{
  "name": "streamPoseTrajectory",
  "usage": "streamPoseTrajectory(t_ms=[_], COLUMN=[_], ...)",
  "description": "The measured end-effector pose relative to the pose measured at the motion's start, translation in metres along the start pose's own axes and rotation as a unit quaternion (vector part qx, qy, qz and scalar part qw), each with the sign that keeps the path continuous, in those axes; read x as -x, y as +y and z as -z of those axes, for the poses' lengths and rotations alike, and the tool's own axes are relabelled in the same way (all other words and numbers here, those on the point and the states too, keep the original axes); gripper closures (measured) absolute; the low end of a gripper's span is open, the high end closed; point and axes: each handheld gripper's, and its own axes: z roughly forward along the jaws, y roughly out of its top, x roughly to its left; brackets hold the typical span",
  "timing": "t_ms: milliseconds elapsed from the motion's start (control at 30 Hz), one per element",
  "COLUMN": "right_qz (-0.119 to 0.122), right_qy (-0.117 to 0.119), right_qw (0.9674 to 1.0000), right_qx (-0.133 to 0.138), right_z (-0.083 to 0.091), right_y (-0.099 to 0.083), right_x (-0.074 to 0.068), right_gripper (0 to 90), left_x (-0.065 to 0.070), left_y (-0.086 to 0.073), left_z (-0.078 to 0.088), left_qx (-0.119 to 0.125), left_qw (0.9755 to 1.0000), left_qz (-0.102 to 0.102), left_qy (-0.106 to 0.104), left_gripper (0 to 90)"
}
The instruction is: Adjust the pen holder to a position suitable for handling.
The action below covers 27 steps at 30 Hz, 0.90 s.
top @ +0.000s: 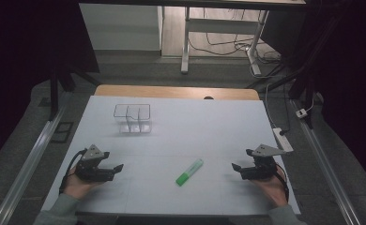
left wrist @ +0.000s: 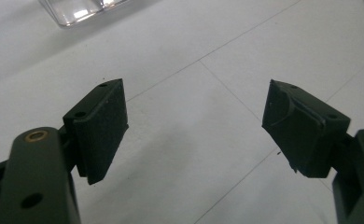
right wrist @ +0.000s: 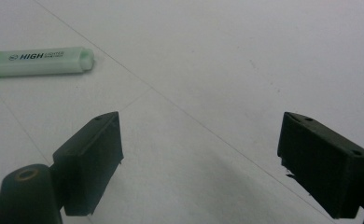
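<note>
Nearest the camera, the person's two hands rest at the near edge of the table (top: 181, 136), each holding a gripper. The left gripper (left wrist: 194, 121) has its jaws spread wide with nothing between them. The right gripper (right wrist: 199, 158) is likewise wide apart and empty.

Between them, a little nearer the right gripper, lies the highlighter (top: 189, 172), flat on the white surface, well apart from both. In the right gripper view it lies at upper left (right wrist: 38, 61), pale barrel with a green end.

It looks light, stiff and smooth: a plastic barrel that could roll or skid if nudged from one side. The best hold is probably across the middle of the barrel, jaws square to its length, so it does not pivot or squirt out.

Farther back, left of centre, stands a clear tray (top: 133, 118) with compartments, its corner visible in the left gripper view (left wrist: 80, 10).
</note>
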Motion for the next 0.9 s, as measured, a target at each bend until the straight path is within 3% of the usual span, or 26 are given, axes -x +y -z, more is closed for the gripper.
streamPoseTrajectory(t_ms=[500, 900], right_qz=[-0.002, -0.005], right_qy=[0.012, 0.012], right_qw=[0.9999, 0.9999], right_qx=[0.005, 0.009], right_z=[0.0, 0.0023], right_y=[-0.0002, -0.0003], right_x=[0.0004, 0.0011], right_gripper=[16.0, 16.4], left_x=[-0.0028, -0.0092], left_y=[0.0021, 0.0074], left_z=[-0.0006, -0.001], left_qx=[0.0, 0.0], left_qw=[1.0, 1.0], left_qz=[-0.003, 0.007], left_qy=[-0.003, 0.001], left_gripper=[22.5, 22.9])
